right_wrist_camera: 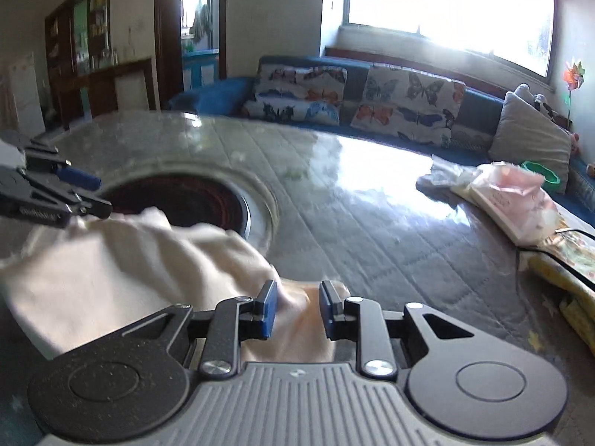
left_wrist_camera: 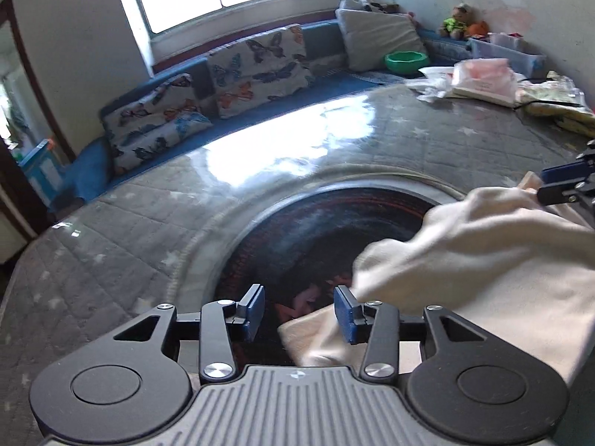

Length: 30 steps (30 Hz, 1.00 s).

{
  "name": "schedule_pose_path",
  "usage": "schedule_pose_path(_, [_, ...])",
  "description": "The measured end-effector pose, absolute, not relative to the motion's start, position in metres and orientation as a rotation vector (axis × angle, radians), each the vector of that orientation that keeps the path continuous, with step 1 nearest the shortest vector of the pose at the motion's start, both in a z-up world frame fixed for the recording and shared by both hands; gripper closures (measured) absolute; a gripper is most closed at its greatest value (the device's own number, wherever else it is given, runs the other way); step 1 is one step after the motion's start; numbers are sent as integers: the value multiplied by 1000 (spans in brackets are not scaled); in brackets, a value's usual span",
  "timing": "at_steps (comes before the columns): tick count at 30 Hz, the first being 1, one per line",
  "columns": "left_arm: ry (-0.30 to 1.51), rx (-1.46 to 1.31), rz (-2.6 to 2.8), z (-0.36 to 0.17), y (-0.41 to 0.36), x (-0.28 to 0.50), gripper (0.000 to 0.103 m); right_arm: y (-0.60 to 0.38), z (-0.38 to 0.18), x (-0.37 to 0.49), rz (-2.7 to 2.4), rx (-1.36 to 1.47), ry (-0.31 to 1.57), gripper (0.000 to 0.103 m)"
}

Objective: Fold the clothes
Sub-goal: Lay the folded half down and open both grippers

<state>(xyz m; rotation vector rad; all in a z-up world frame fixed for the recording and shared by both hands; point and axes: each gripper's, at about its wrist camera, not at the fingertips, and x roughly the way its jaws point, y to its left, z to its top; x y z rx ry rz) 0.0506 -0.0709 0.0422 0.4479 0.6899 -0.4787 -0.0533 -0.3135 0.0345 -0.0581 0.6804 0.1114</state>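
Both grippers, left gripper (left_wrist_camera: 299,312) and right gripper (right_wrist_camera: 295,310), stand part-open over the cream garment (left_wrist_camera: 483,260); we judge it light, limp, best pinched at its edges.

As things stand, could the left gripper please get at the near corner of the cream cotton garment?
Probably yes: the left gripper is open, and the cream cotton garment has its near corner lying just below the right-hand pad, with nothing lying over that corner.
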Motion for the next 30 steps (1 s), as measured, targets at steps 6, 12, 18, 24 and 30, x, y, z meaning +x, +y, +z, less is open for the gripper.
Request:
schedule_pose_path(6, [717,373,-461,55,-49,50,57,-311,26,-43,107,-27,711,79])
schedule_pose_path(12, [772,335,-487,49,-38,38,57,-319,20,-50,96,22,725,80])
schedule_pose_path(18, [823,289,-495,38,-35,35,58,-312,29,-53,86,-36,680,97])
schedule_pose_path(24, [848,259,-537,33,-34,34,73,-308,26,-51,37,-107,663,98])
schedule_pose_path(30, [826,280,-542,36,-38,31,94,-304,28,-50,27,-128,664,94])
